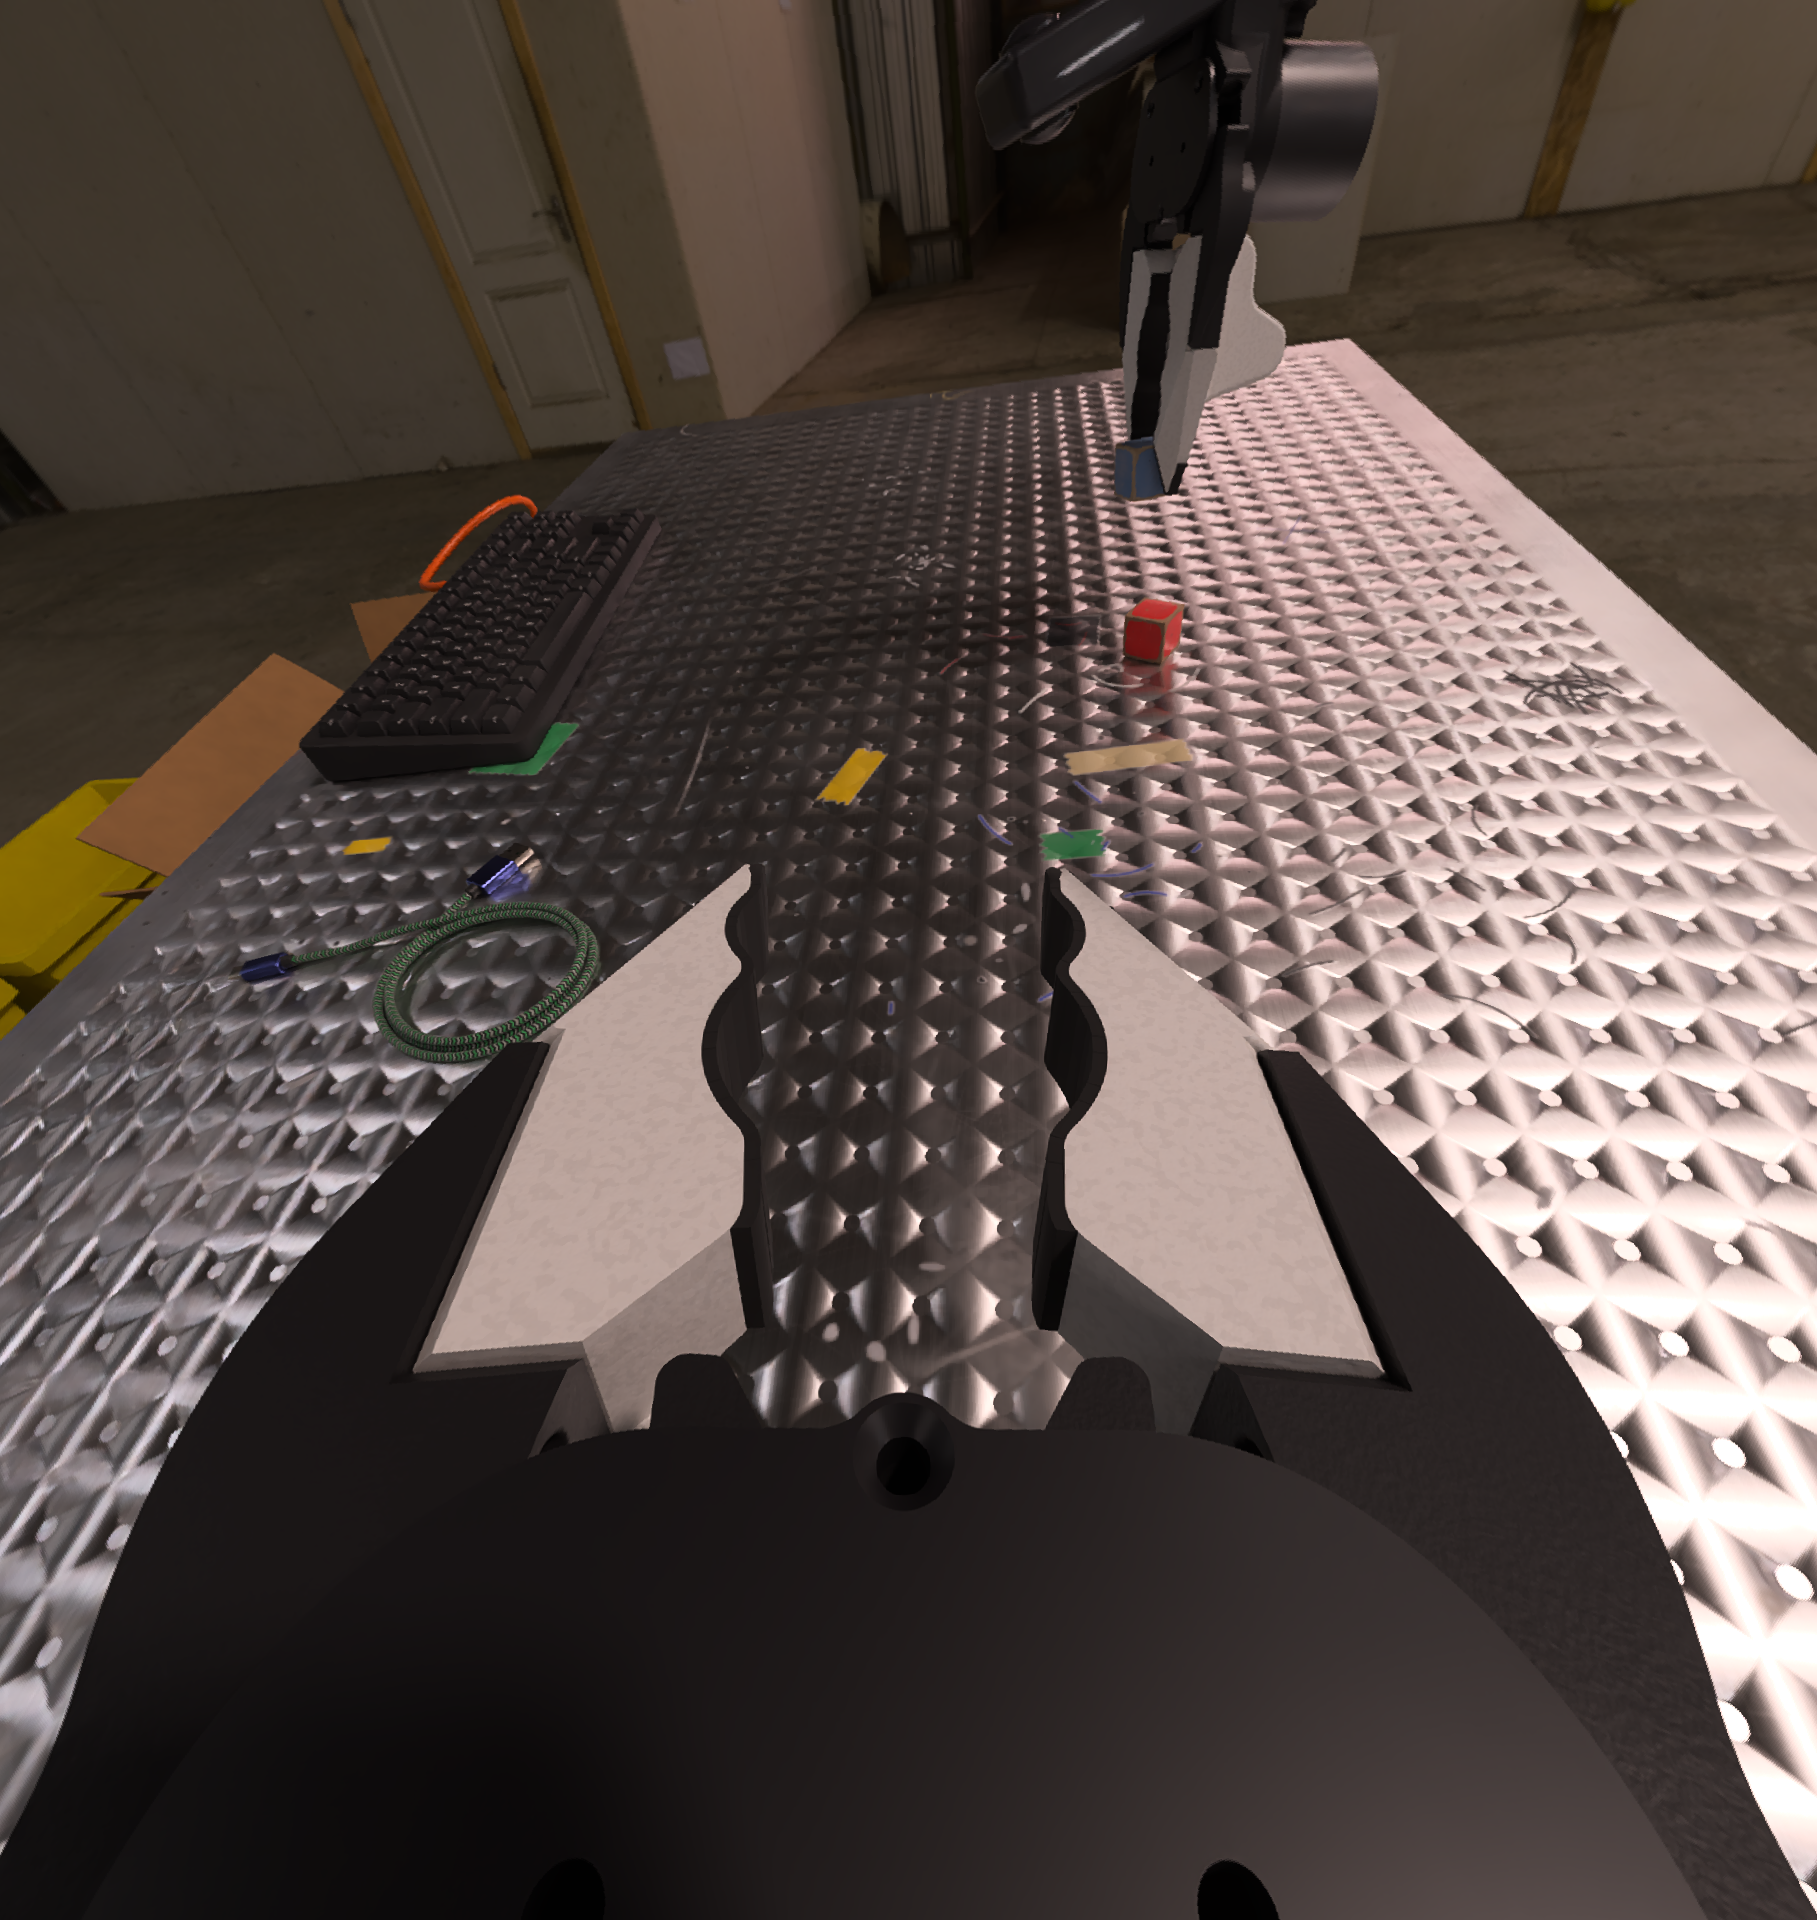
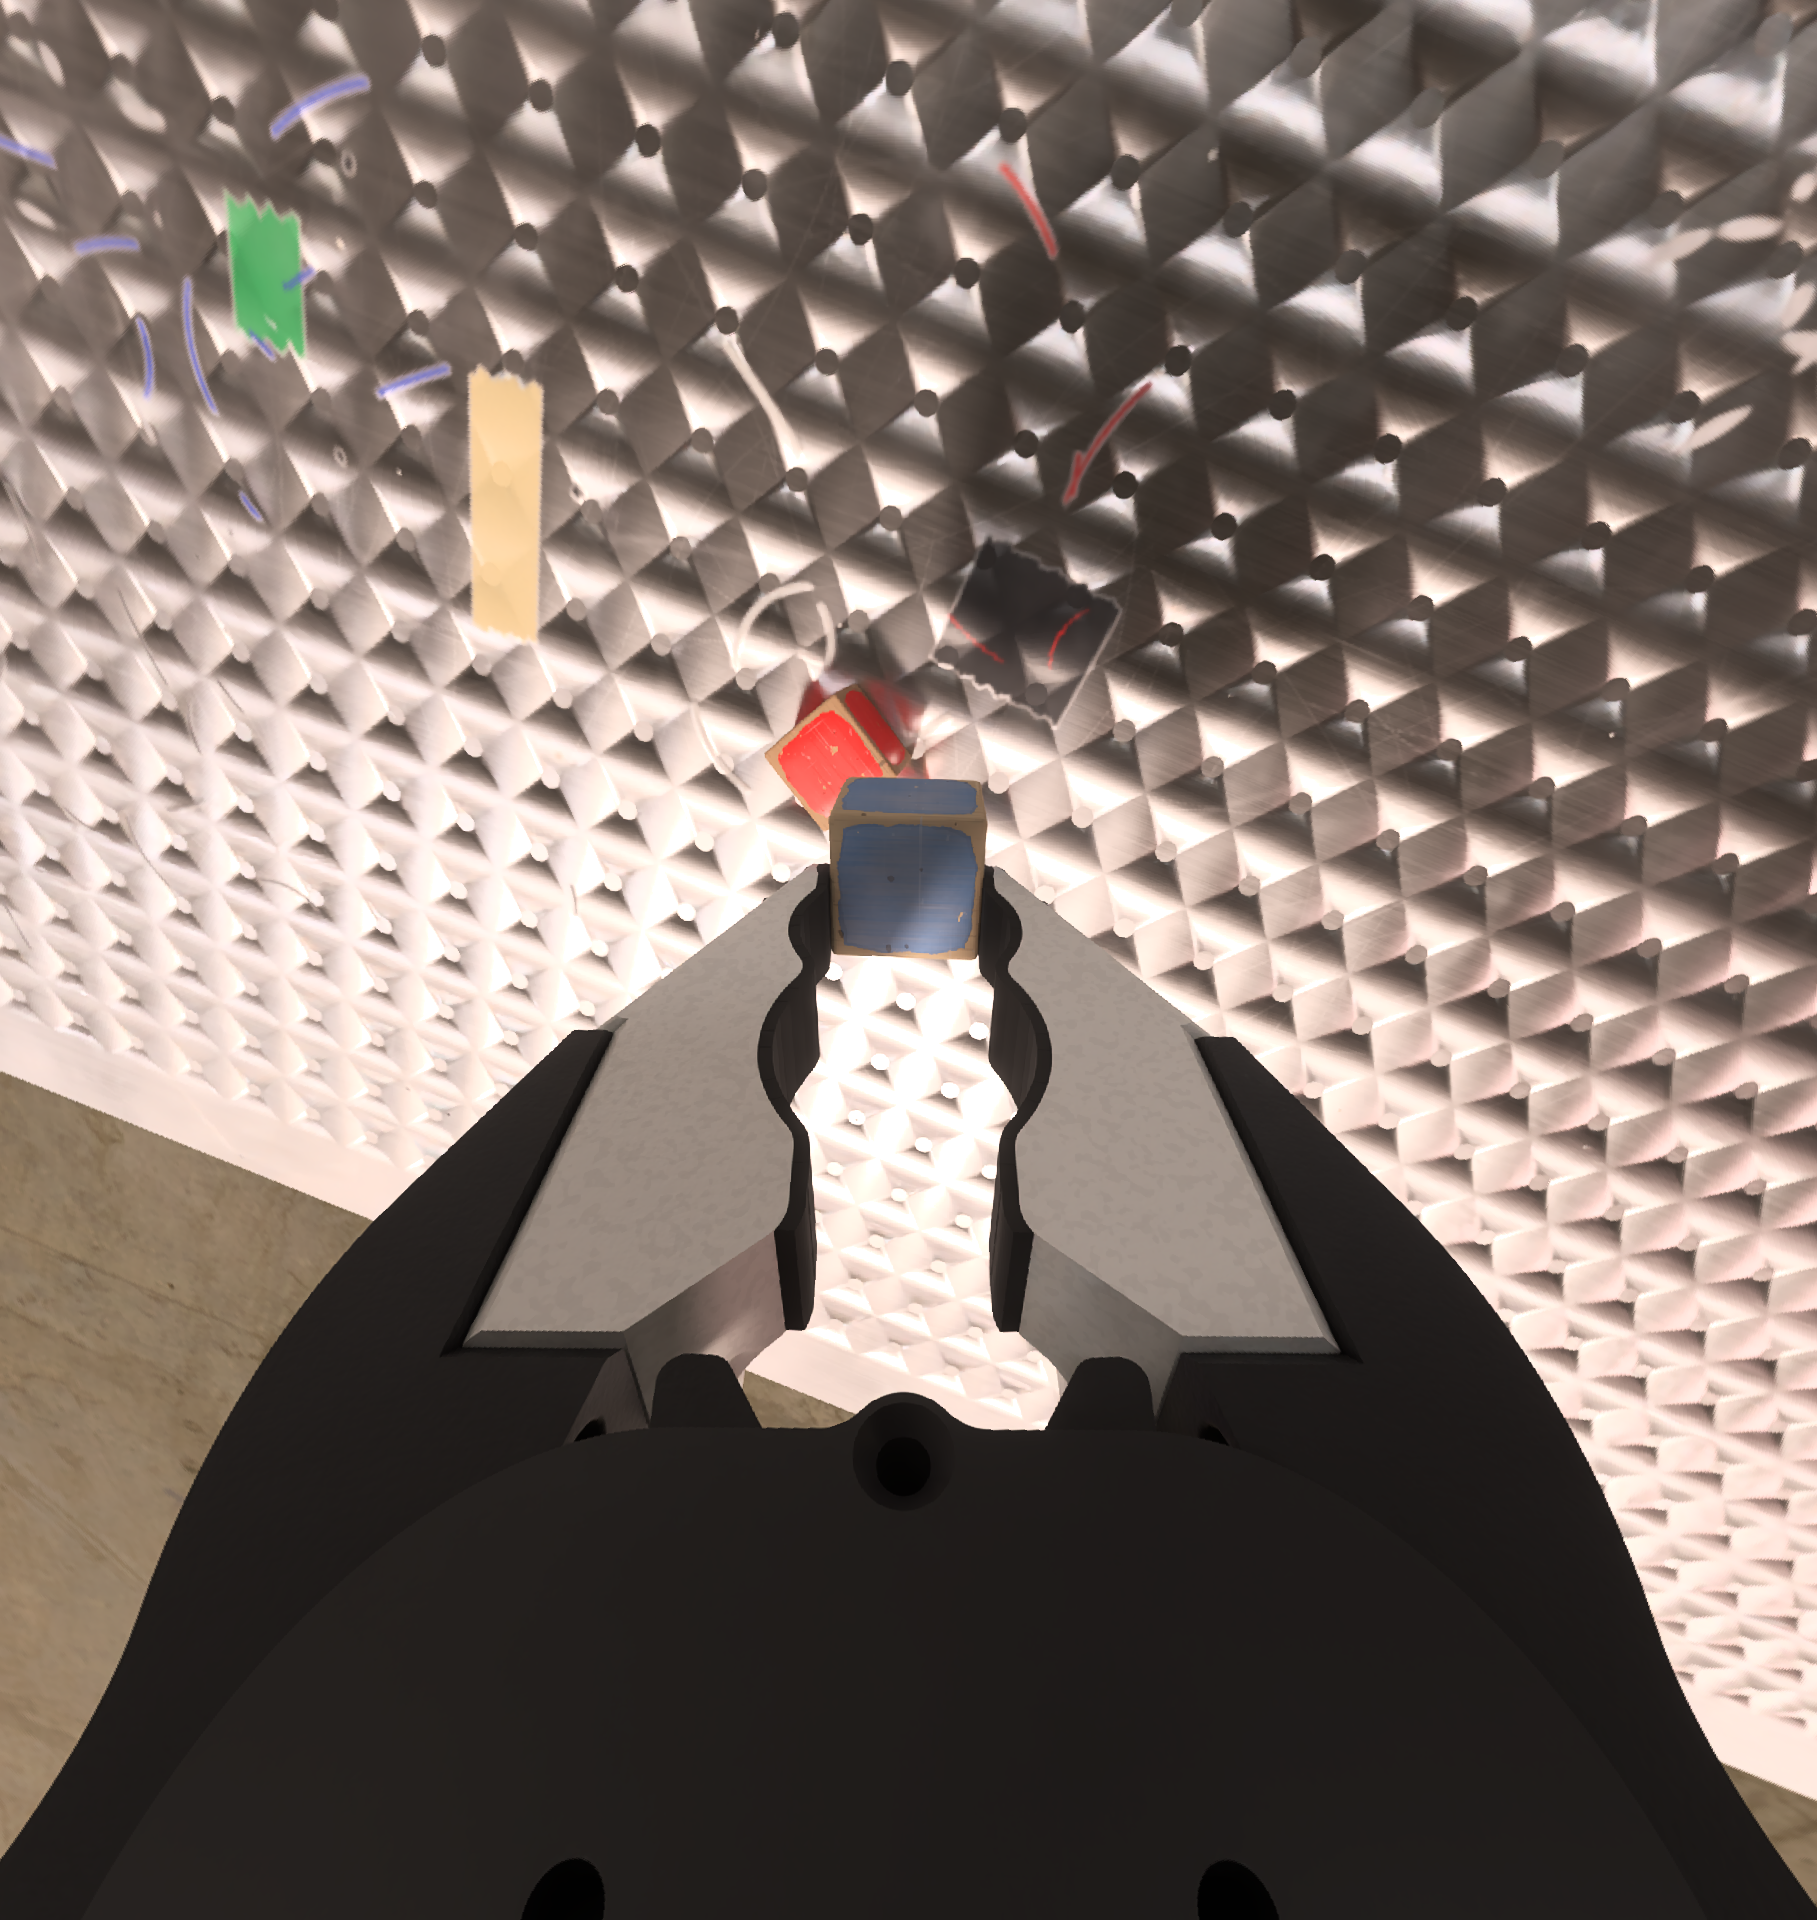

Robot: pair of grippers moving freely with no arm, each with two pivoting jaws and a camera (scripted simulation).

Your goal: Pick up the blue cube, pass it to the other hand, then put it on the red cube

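My right gripper (image 2: 906,902) is shut on the blue cube (image 2: 906,883), held at its fingertips above the metal table (image 2: 1403,727). The red cube (image 2: 831,750) sits on the table just beyond and below the blue cube, partly hidden by it. In the left wrist view the right gripper (image 1: 1153,480) hangs fingers-down with the blue cube (image 1: 1138,470) at its tips, high above and behind the red cube (image 1: 1151,630). My left gripper (image 1: 904,894) is open and empty, low over the table's near part, well short of the red cube.
A black keyboard (image 1: 488,644) with an orange cable lies at the left of the table (image 1: 1506,1039). A coiled green cable (image 1: 488,977) lies near my left fingers. Tape scraps in green (image 1: 1072,844), yellow (image 1: 850,775) and beige (image 1: 1127,756) lie flat. Yellow bins stand off the left edge.
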